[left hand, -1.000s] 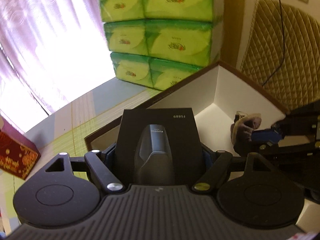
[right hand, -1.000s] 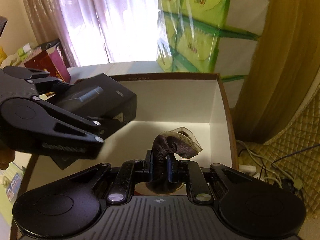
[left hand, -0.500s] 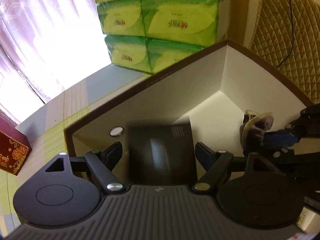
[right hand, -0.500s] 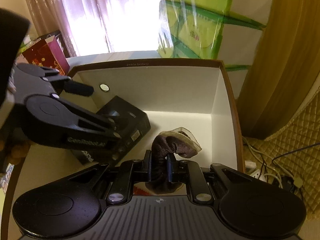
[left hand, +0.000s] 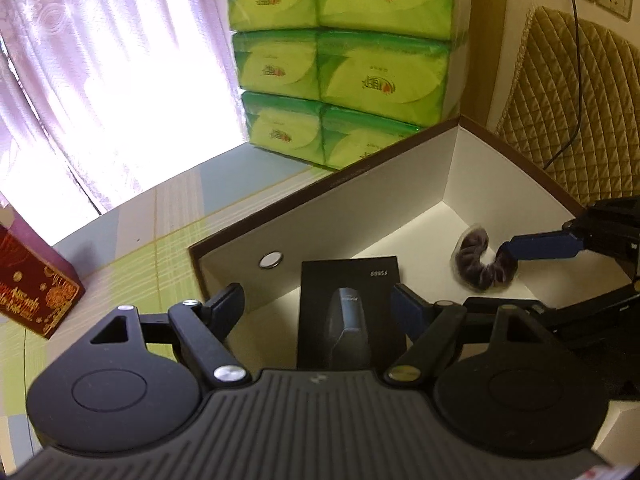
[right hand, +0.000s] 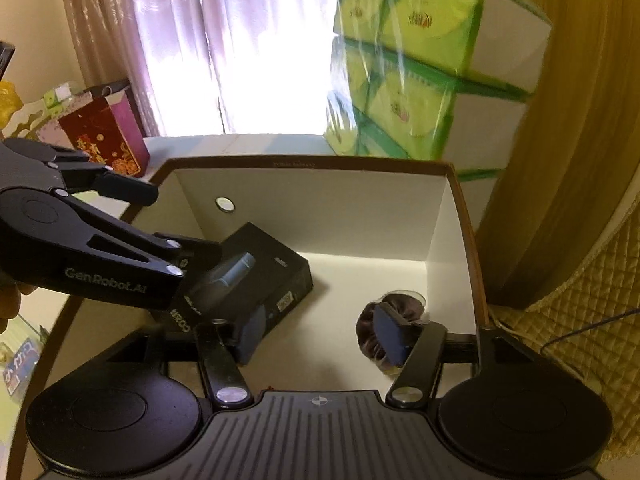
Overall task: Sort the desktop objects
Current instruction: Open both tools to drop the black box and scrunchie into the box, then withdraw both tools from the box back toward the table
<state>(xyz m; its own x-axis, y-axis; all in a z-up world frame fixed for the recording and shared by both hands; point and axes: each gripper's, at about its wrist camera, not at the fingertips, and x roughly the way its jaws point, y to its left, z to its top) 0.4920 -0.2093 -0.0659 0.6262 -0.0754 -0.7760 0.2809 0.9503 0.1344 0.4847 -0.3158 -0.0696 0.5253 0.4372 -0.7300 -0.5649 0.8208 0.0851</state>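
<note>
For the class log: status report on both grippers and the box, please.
Left gripper open, black carton down in white box. Right gripper jaws just opened, scrunchie released on box floor. Nothing in the way.

The table (left hand: 132,240) carries a white-lined box (left hand: 360,196), stacked tissue packs (left hand: 340,60) and a red carton (left hand: 32,284).

Daylight floods through the curtained window (left hand: 100,92) ahead of the jaws, blown out to white. The tissue packs (right hand: 420,80) are slightly blurred. Fisheye bending and dark vignetting mark the edges.
</note>
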